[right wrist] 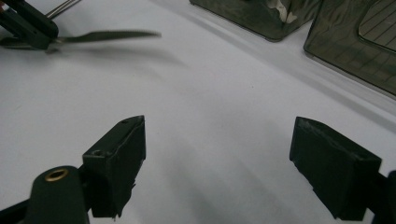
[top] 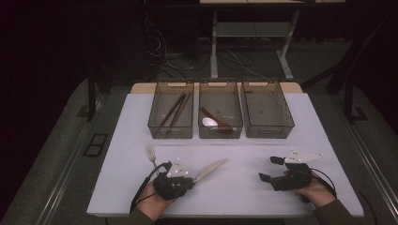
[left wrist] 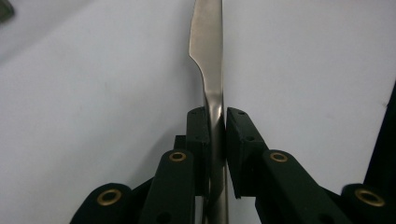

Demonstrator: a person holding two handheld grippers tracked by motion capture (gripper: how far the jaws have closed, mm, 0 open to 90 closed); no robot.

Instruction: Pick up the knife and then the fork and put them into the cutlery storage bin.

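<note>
Left to right across the white bench: a fork lies flat near the left hand, tines pointing away from the person. Just beside it, the left gripper has its fingers closed on a butter knife at the handle, pads pressing both flat sides; the blade points up and to the right in the high view, toward the bins, low over the bench. In the left gripper view the blade runs straight ahead from between the fingers. At the right, the right gripper rests on the bench with its fingers spread wide apart and nothing between them.

Behind, three smoky plastic bins stand side by side: the left bin holds chopsticks, the middle bin holds spoons, and the right bin stands next to it.
</note>
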